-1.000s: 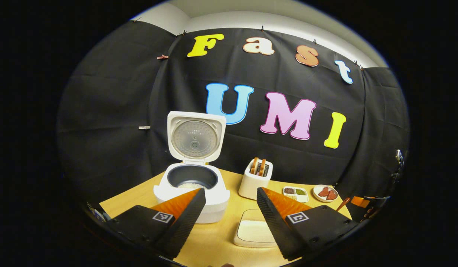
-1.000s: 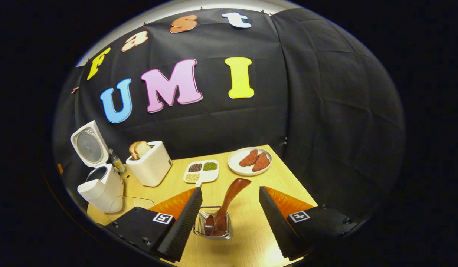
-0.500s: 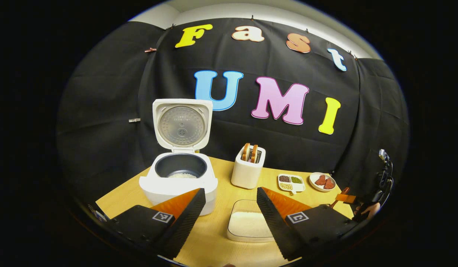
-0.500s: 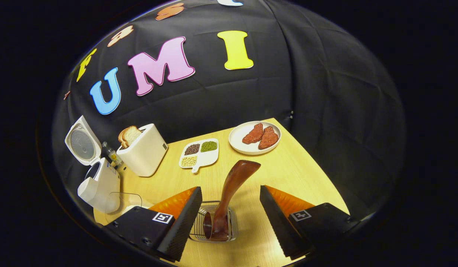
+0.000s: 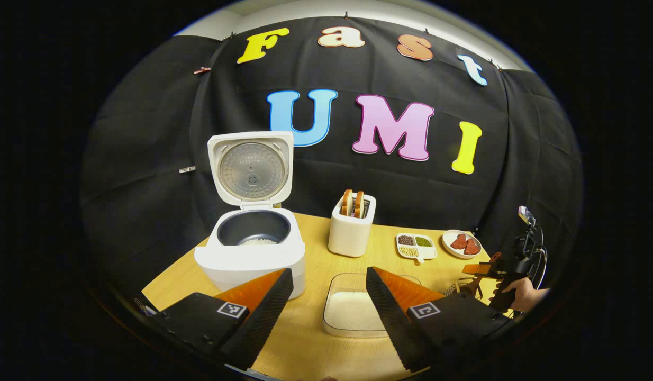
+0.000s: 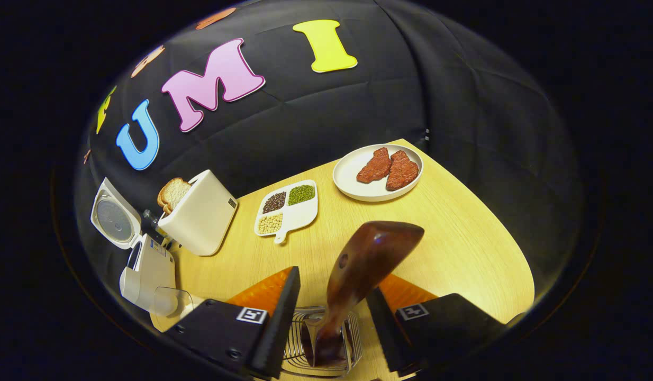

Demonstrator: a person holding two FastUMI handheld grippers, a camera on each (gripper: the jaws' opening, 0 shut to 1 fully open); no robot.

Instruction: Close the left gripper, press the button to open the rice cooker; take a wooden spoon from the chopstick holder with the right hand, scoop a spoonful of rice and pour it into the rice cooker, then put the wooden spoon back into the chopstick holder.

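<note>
The white rice cooker [image 5: 251, 257] stands open with its lid upright and a little rice in the dark pot. In the left gripper view my left gripper [image 5: 329, 271] is open and hangs above the table in front of the cooker and a clear container of rice [image 5: 352, 312]. The dark wooden spoon [image 6: 366, 259] stands in the wire chopstick holder [image 6: 321, 346]. My right gripper [image 6: 332, 280] is around the spoon's handle, open, with the right finger close to it and a gap on the left. The left gripper view has the right gripper [image 5: 490, 272] at far right, held by a hand.
A white toaster [image 5: 351, 231] with bread stands right of the cooker. Beyond it lie a divided dish of beans [image 6: 287, 208] and a plate [image 6: 353, 182] with two red meat pieces. The table's right edge is near the holder. The black cloth wall closes the back.
My right gripper has come down over the holder and its fingers have narrowed around the spoon's handle. The left gripper has drawn back from the cooker, staying open.
</note>
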